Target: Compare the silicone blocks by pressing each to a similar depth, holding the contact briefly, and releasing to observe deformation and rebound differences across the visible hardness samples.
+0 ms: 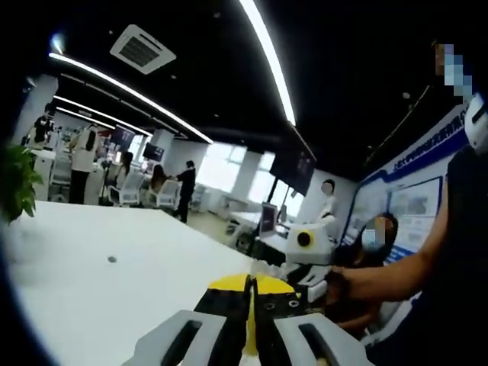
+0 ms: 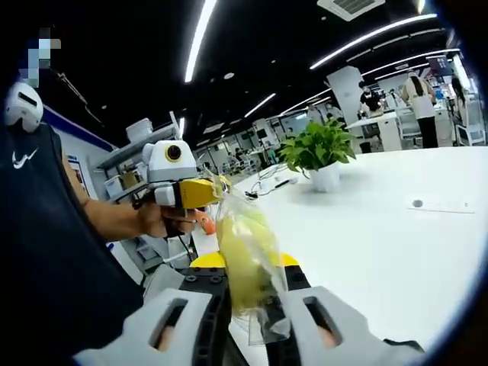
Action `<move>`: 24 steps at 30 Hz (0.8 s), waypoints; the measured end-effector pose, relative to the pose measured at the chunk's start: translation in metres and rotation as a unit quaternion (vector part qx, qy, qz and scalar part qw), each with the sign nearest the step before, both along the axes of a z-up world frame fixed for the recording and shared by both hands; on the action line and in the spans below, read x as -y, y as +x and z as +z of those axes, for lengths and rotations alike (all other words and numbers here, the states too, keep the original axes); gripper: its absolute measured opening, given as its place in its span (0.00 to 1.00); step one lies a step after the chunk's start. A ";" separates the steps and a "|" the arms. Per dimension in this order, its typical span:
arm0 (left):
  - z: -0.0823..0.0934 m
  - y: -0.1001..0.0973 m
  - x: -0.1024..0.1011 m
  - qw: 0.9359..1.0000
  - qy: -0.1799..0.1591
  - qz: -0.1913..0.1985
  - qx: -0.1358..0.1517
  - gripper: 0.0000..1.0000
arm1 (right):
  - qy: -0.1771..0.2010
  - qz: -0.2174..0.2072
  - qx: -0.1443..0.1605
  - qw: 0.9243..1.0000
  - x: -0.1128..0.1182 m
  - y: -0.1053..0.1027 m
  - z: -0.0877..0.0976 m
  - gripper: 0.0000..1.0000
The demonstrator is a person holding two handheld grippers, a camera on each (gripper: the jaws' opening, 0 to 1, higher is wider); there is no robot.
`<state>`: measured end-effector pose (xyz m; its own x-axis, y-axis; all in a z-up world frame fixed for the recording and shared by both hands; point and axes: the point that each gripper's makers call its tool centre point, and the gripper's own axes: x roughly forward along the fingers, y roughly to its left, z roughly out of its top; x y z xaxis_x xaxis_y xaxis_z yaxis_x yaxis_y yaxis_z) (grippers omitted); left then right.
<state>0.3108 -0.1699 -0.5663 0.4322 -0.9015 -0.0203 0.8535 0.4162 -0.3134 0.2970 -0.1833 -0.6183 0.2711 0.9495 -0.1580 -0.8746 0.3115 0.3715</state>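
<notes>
Bag [image 2: 248, 267] with one yellow block between right gripper [image 2: 252, 305] fingers

Open-plan office: desks [image 1: 46, 164], monitors [image 1: 268, 219], ceiling lights [image 1: 267, 57].

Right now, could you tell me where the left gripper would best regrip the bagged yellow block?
Judging by its pose, grip the bagged yellow block at its upper yellow body, coming from the top. The right gripper already clamps the lower end, and the left gripper pinches only loose film above.

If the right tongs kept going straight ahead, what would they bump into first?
They already grip a clear bag of something yellow. Straight beyond it sit the left tongs, also holding that bag, so probably those first, though depth is hard to judge.
</notes>
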 end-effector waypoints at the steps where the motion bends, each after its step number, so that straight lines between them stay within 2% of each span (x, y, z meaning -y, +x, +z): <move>1: -0.001 0.000 0.000 1.000 0.007 0.001 0.007 0.00 | -0.003 0.000 -0.008 1.000 0.000 0.000 -0.001 0.06; 4: -0.003 0.000 -0.002 1.000 0.017 0.000 0.019 0.00 | -0.011 0.002 -0.006 1.000 -0.003 -0.001 -0.004 0.05; 5: -0.003 0.001 -0.003 0.999 0.027 0.002 0.044 0.01 | -0.012 0.000 -0.006 1.000 -0.003 0.000 -0.003 0.05; 6: -0.003 0.001 -0.003 0.998 0.030 0.004 0.057 0.01 | -0.012 -0.001 -0.007 1.000 -0.003 0.000 -0.003 0.05; 8: -0.001 0.000 -0.003 0.998 0.025 0.004 0.059 0.01 | -0.010 -0.002 -0.009 1.000 -0.004 0.001 -0.002 0.04; 10: -0.001 0.002 -0.004 0.999 0.019 0.003 0.048 0.00 | -0.011 -0.002 -0.009 1.000 -0.003 0.002 -0.002 0.04; 15: -0.006 0.003 -0.001 0.998 0.027 0.003 0.056 0.00 | -0.021 0.000 -0.014 1.000 -0.001 0.002 -0.005 0.04; 24: -0.013 -0.002 0.001 0.999 0.030 -0.010 0.026 0.01 | -0.034 0.011 -0.020 0.999 0.001 -0.005 -0.012 0.03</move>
